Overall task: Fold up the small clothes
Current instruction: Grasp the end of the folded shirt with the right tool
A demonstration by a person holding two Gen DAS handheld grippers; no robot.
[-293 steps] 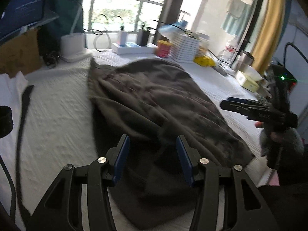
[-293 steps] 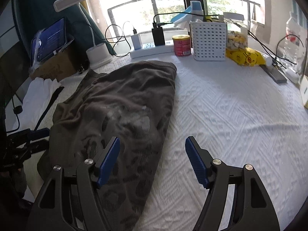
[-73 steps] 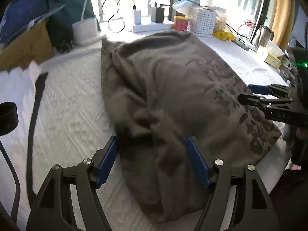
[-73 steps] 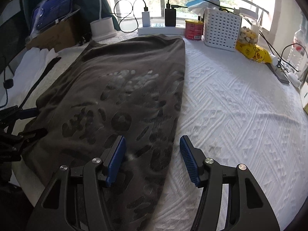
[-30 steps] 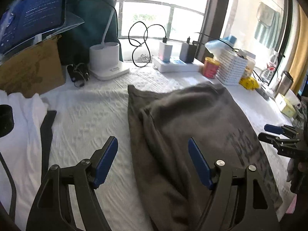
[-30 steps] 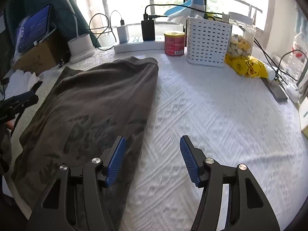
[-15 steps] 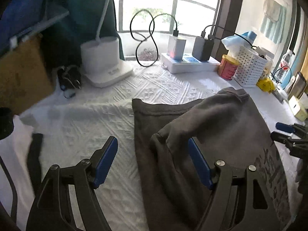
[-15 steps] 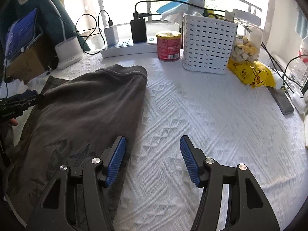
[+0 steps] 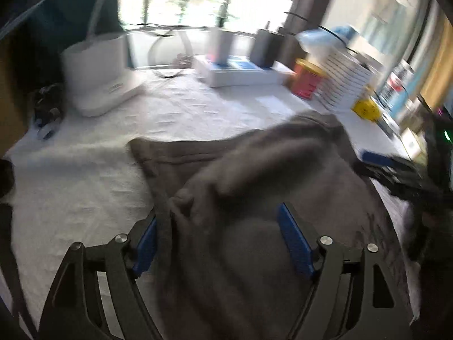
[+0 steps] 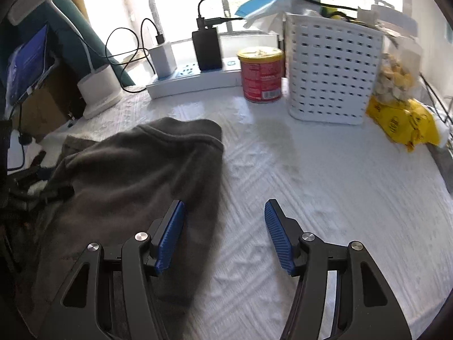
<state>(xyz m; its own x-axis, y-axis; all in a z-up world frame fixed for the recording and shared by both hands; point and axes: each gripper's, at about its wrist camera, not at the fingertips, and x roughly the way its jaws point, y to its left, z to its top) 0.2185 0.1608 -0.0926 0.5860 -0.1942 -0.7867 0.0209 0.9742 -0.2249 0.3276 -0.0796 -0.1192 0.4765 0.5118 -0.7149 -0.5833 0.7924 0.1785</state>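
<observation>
Both tongs, left and right, gape wide, empty. Grey garment lies beneath, far hem ahead. Advise: pinch both hem corners evenly before folding.

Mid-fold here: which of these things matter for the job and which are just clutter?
Job:
- dark grey garment
- left tongs, open
- right tongs, open

Clutter:
- red can
- white basket
- yellow bag
- power strip

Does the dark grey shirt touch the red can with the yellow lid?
Apart. The right wrist view shows bare white tablecloth between the shirt and can.
</observation>
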